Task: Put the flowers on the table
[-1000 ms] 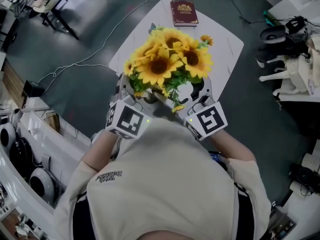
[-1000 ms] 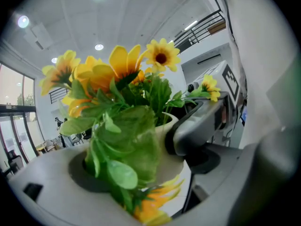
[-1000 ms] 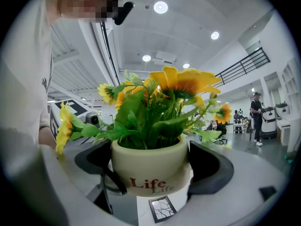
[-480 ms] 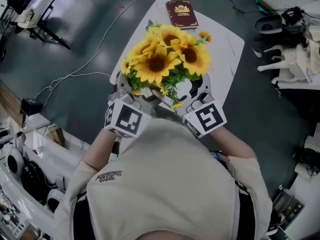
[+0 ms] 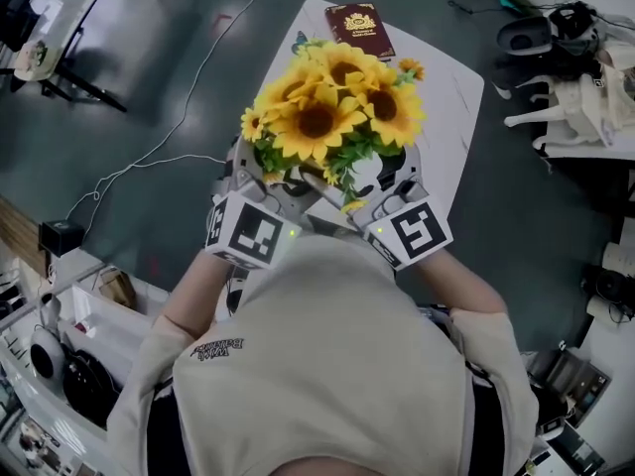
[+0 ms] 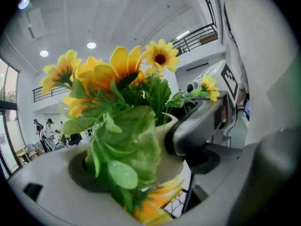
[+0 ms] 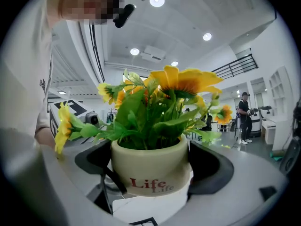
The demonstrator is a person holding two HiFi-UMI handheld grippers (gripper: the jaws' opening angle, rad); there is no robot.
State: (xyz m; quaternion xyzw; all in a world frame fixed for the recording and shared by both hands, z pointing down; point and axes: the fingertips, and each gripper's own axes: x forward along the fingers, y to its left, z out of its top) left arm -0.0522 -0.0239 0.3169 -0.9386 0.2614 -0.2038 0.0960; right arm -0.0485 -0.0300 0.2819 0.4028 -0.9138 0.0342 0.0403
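Observation:
A bunch of yellow sunflowers (image 5: 327, 107) with green leaves stands in a cream pot (image 7: 150, 166) printed "Life". In the head view it hangs above the near edge of a white table (image 5: 451, 92). My right gripper (image 7: 150, 173) is shut on the pot, one dark pad on each side of it. My left gripper (image 6: 141, 173) holds the same pot (image 6: 171, 140) from the other side, with leaves pressed against its jaw. Seen from above, the left gripper (image 5: 256, 177) and the right gripper (image 5: 394, 178) sit under the blooms, which hide their fingertips.
A dark red book (image 5: 359, 28) lies at the table's far end. A white cable (image 5: 189, 107) runs over the dark floor at the left. White equipment (image 5: 575, 77) is stacked at the right, shelves (image 5: 69, 335) at the lower left. A person (image 7: 244, 117) stands far off.
The flowers and both grippers have kept their hold and drifted slightly forward towards the table. The floor at the left has slid by as the person moves.

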